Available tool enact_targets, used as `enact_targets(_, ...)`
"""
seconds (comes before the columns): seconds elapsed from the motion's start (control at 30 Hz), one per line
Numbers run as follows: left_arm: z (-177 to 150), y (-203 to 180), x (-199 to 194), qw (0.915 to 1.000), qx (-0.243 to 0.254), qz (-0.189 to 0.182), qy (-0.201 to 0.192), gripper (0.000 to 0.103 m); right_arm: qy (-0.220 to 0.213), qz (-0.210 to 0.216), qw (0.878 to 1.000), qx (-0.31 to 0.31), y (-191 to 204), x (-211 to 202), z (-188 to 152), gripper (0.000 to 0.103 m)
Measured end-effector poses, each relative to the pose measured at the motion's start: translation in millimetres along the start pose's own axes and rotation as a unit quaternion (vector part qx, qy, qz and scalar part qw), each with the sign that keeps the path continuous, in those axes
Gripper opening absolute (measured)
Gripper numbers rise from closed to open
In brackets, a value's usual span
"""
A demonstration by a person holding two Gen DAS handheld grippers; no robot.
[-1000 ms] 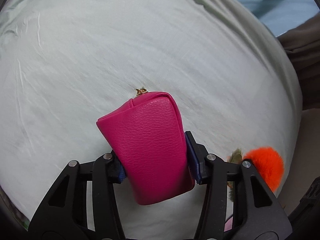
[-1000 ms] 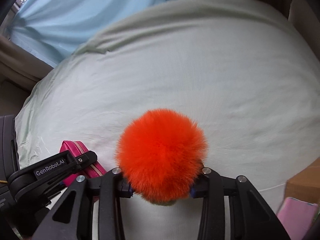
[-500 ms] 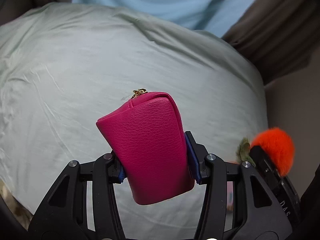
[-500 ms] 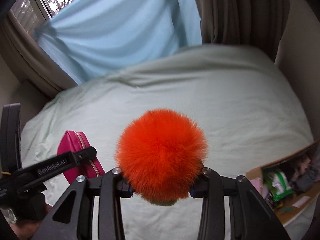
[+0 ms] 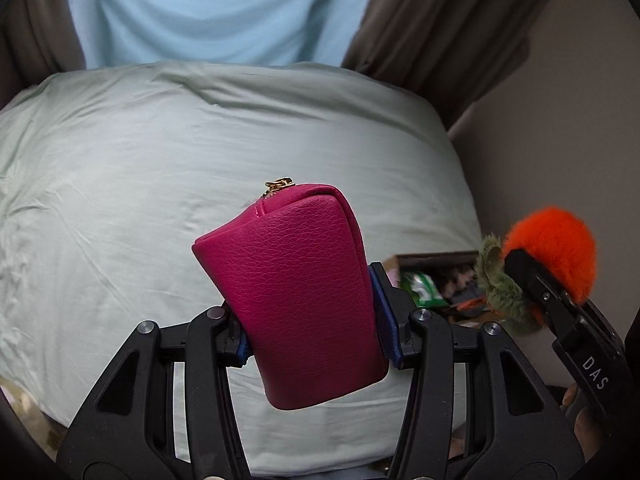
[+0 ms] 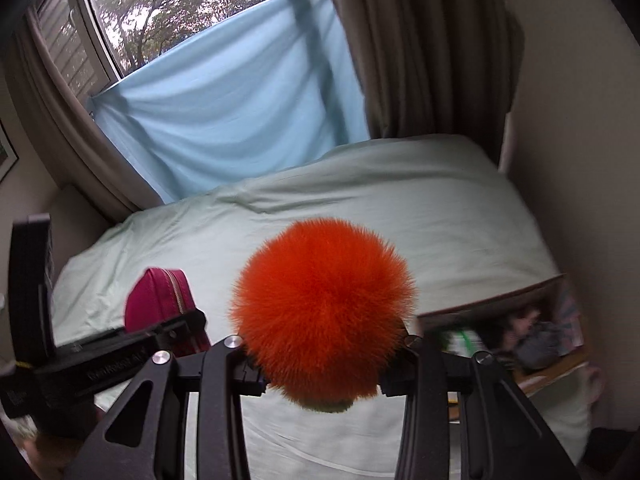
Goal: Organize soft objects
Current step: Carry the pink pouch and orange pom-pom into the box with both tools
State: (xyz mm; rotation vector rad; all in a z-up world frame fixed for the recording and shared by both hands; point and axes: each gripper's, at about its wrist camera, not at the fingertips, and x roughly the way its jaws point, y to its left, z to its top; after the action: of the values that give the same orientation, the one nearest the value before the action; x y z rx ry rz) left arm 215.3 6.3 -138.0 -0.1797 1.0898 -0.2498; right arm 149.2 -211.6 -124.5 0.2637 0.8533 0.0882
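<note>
- Pink grained leather filled the middle of the left wrist view: the left gripper [image 5: 310,350] had its jaws clamped on a pouch [image 5: 296,292], blue pads pressing both of its sides.
- The pouch stood roughly upright between the jaws, tilted a little, with its gold zipper pull [image 5: 278,185] at the top end, away from the camera.
- In the right wrist view the same pouch [image 6: 160,300] showed its zipper edge, low on the left, behind the black body of the left gripper [image 6: 120,356].
- The right gripper [image 6: 322,368] had its jaws clamped on a fluffy orange pom-pom [image 6: 324,312], whose fur spilled over both fingers and hid the pads.
- A bit of olive-green fuzz showed under the ball at its near end.
- From the left wrist view the pom-pom [image 5: 554,246] sat at the right edge, with a green furry tuft [image 5: 500,284] beside it, held in the black right gripper [image 5: 560,312].
- Both items were held in the air above a bed [image 6: 400,200] covered with a pale green wrinkled sheet.
- A cardboard box [image 6: 520,328] with mixed, blurred contents sat at the right side of the bed, near the wall.
- Behind the bed hung a light blue cloth [image 6: 224,120], brown curtains [image 6: 420,52] and a window [image 6: 176,4] with trees outside.
</note>
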Motion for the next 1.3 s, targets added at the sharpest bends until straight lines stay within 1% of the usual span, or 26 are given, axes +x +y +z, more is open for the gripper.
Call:
enact_targets(0.1,-16,-40,6,0.9999,0.003,-0.01,0.005,0.045,0.004,-0.012,1.0,-0.001,-43,-20,-7,0.035)
enact_targets(0.17,-27,-68,15,0.9998,0.012,-0.011,0.011,0.045,0.007,-0.021,1.0,-0.002,-67,-27,-9,0.035)
enact_targets(0.27,-43,-109,35,0.9993,0.018,-0.019,0.025,0.045,0.014,-0.036,0.999,-0.003,-113,-39,-13,0.035)
enact_targets(0.33,-53,-136,51,0.9987,0.022,-0.028,0.037,0.045,0.02,-0.041,0.999,-0.001,-139,-41,-15,0.035)
enact_targets(0.43,-64,-172,76,0.9971,0.04,-0.029,0.057,0.045,0.03,-0.049,0.998,0.006,-177,-37,-18,0.035)
enact_targets(0.6,-78,-217,119,0.9929,0.068,-0.033,0.092,0.045,0.053,-0.054,0.997,0.029,-233,-17,-22,0.035)
enact_targets(0.77,-86,-246,171,0.988,0.085,-0.025,0.126,0.045,0.084,-0.053,0.994,0.041,-271,21,-25,0.035)
enact_targets(0.97,-95,-267,223,0.9824,0.093,-0.015,0.161,0.045,0.123,-0.052,0.99,0.05,-311,76,-30,0.035)
enact_targets(1.17,-99,-275,270,0.976,0.101,-0.003,0.193,0.045,0.17,-0.05,0.982,0.061,-336,124,-34,0.035)
enact_targets(1.27,-106,-278,284,0.9731,0.104,0.0,0.206,0.045,0.187,-0.052,0.979,0.068,-343,140,-36,0.036)
enact_targets(1.3,-108,-281,286,0.9719,0.107,-0.004,0.209,0.046,0.191,-0.052,0.978,0.072,-346,144,-36,0.038)
